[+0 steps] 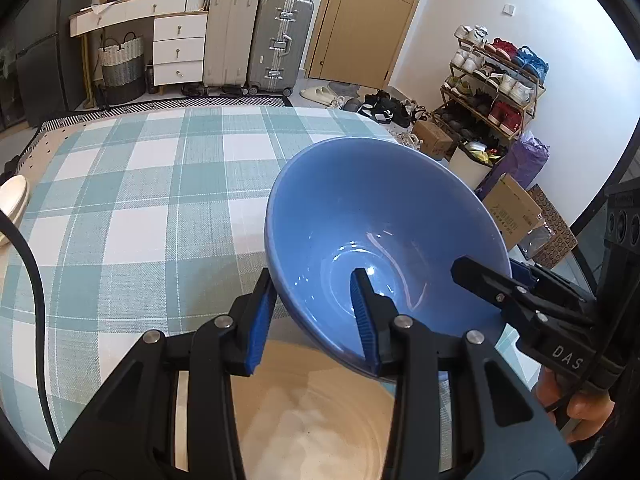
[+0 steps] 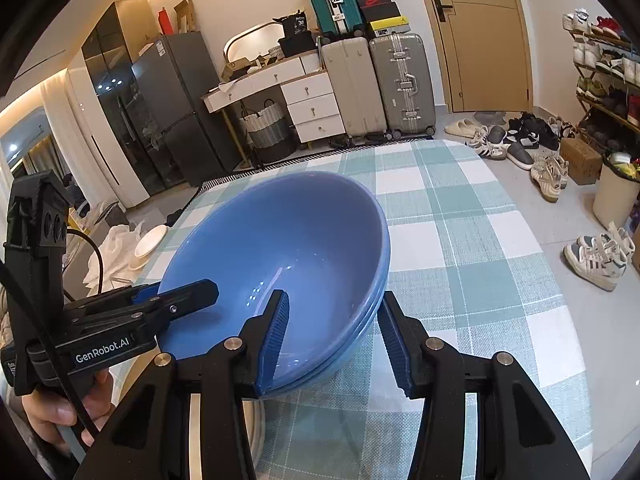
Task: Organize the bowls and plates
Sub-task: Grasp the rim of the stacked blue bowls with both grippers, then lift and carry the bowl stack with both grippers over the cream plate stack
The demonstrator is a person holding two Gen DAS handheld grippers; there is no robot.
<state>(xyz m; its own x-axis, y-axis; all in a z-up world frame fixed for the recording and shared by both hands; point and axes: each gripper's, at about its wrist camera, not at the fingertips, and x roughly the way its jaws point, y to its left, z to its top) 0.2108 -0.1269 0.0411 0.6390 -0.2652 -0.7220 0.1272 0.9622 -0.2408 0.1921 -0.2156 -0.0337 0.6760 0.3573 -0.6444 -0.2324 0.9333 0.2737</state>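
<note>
Checked tablecloth (image 1: 140, 184) beneath tilted blue bowl (image 1: 360, 216)

left wrist view close behind its tool, angled down, right wrist alike, both sharing blue bowl (image 1: 384, 236), checked table (image 1: 132, 200)

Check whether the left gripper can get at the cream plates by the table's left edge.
Probably not yet: the left gripper is clamped on the blue bowl, sharing it with the right gripper. The checked tablecloth towards the cream plates looks bare.
</note>
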